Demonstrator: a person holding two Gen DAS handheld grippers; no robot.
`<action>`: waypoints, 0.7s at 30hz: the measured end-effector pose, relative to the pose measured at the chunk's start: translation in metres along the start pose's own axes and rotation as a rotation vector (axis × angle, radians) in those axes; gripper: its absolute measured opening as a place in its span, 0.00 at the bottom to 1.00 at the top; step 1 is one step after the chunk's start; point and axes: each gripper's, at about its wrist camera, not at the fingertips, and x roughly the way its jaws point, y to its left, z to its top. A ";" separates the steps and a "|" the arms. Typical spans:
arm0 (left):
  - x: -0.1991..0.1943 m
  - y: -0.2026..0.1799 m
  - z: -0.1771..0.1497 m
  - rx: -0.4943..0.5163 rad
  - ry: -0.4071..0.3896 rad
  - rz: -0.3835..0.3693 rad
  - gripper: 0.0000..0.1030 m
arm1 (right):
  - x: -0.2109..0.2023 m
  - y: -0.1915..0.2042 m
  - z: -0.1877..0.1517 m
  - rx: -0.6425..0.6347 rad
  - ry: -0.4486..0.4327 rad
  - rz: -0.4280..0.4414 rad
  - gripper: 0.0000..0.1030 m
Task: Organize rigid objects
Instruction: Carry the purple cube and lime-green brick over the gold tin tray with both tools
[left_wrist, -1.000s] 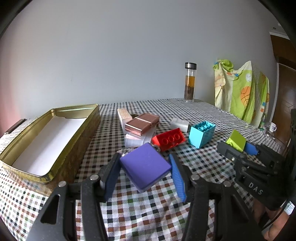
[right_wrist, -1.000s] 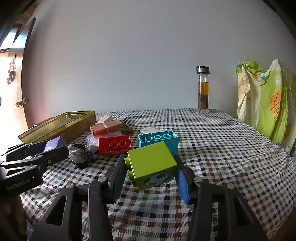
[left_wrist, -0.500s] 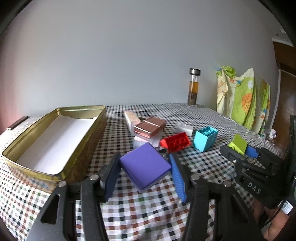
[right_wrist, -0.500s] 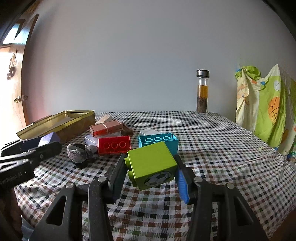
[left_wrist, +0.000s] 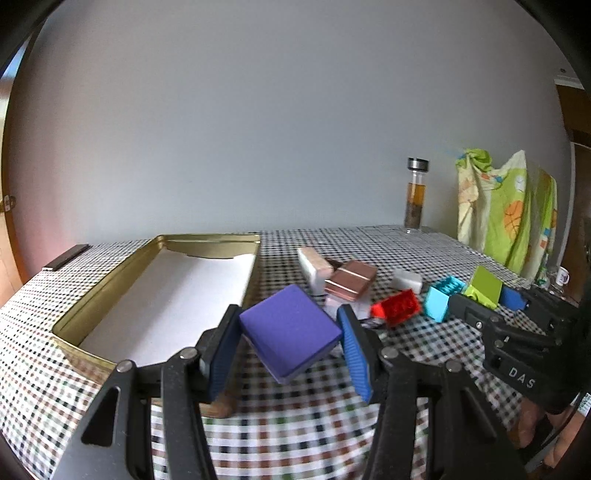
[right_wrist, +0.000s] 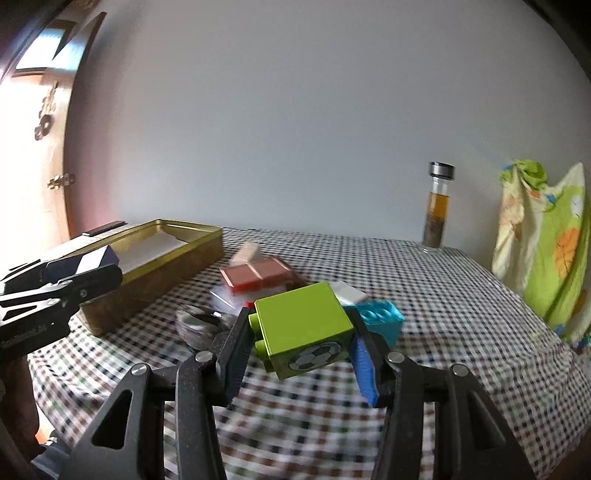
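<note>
Left wrist view: mounted behind the left gripper, looking forward along its fingers, tilted slightly down over the checked table.
Facing: toward the plain wall, gold tin close at left.
Right wrist view: mounted behind the right gripper, same forward, slightly downward look, rolled a little.
Nearness: both close and low above the cloth.
Shared: tin, red block, blue block, bottle, hanging cloth.
Cross-sight: right gripper at right edge of left view; left gripper at left edge of right view.
</note>
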 end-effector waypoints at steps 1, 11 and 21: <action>0.000 0.004 0.001 -0.007 0.005 0.008 0.51 | 0.002 0.004 0.003 -0.007 0.002 0.010 0.50; 0.004 0.037 0.006 -0.037 0.028 0.077 0.51 | 0.022 0.040 0.025 -0.075 0.021 0.085 0.50; 0.013 0.064 0.009 -0.036 0.051 0.131 0.51 | 0.045 0.078 0.049 -0.148 0.038 0.153 0.50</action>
